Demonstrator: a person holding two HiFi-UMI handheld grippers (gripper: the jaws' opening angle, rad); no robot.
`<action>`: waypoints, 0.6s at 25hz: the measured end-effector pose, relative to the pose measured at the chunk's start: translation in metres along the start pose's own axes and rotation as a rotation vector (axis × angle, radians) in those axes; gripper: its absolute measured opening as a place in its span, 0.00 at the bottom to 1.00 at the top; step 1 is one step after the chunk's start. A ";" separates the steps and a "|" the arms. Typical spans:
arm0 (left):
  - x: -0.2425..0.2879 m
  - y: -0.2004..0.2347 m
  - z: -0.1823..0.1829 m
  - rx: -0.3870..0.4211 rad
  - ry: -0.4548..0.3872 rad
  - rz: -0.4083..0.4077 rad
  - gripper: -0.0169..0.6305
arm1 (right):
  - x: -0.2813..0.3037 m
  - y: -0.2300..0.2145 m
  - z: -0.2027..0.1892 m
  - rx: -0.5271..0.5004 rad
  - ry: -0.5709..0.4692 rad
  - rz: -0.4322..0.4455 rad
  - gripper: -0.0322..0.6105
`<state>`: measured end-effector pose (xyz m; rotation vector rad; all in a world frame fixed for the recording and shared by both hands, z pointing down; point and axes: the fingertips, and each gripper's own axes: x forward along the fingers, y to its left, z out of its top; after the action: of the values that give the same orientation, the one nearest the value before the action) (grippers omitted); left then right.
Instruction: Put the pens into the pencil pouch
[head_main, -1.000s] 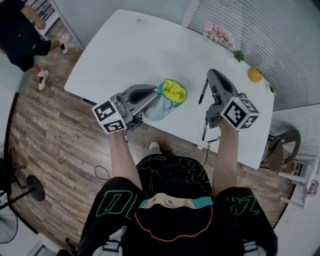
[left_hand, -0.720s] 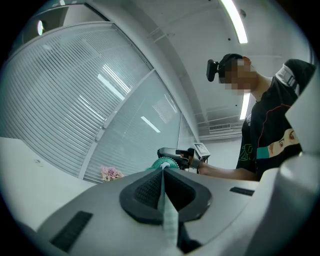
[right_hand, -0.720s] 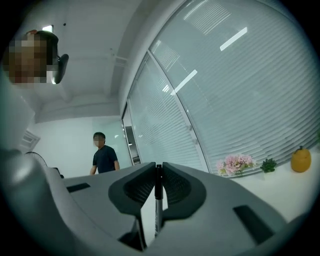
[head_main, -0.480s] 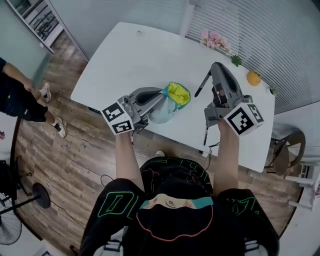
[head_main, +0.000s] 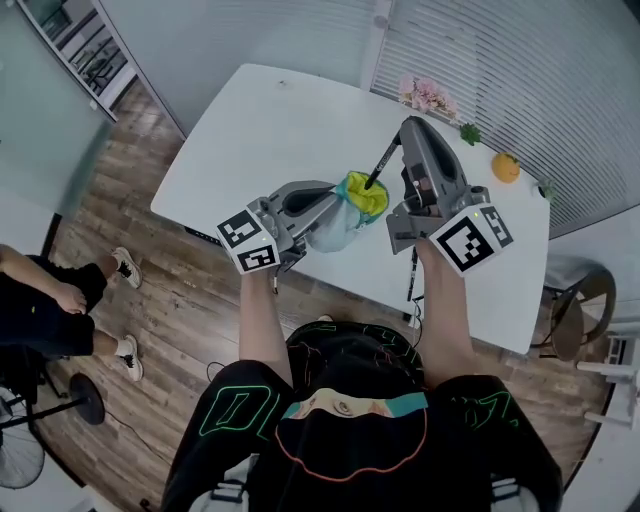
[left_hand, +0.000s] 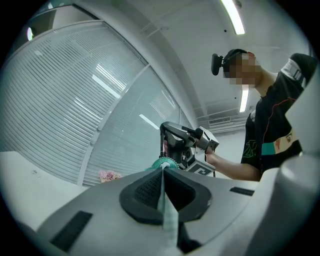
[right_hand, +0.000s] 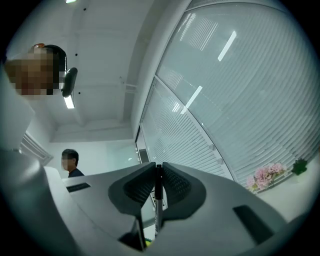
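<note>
My left gripper (head_main: 328, 200) is shut on the rim of the pale blue pencil pouch (head_main: 340, 225) with its yellow lining (head_main: 365, 193), holding it off the white table (head_main: 270, 130). In the left gripper view the fabric edge (left_hand: 166, 210) is pinched between the jaws of the left gripper (left_hand: 163, 172). My right gripper (head_main: 404, 131) is shut on a black pen (head_main: 381, 163), which slants down with its lower end at the pouch's open mouth. In the right gripper view the pen (right_hand: 158, 200) stands upright in the right gripper (right_hand: 158, 168). A second black pen (head_main: 412, 276) lies on the table near its front edge.
An orange (head_main: 505, 167), pink flowers (head_main: 425, 95) and a small green plant (head_main: 469, 133) sit along the table's far right edge. A chair (head_main: 565, 322) stands at the right. A person (head_main: 45, 315) stands on the wooden floor at the left.
The right gripper has risen and swung left with the pen, bringing it over the pouch's mouth. The left gripper has shifted the pouch slightly up and right. The bystander has moved.
</note>
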<state>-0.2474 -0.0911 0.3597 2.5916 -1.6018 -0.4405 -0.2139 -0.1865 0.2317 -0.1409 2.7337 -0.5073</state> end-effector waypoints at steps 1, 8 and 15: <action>0.001 -0.001 0.001 0.006 0.002 -0.002 0.03 | 0.002 0.002 -0.001 -0.002 -0.006 0.001 0.12; 0.001 -0.003 0.010 0.014 -0.029 0.003 0.03 | 0.005 0.015 -0.015 -0.014 -0.014 0.023 0.12; -0.001 -0.003 0.012 0.004 -0.079 0.037 0.03 | -0.001 0.020 -0.035 -0.020 0.019 0.030 0.12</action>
<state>-0.2484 -0.0872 0.3481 2.5736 -1.6727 -0.5446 -0.2263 -0.1562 0.2553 -0.1001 2.7558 -0.4760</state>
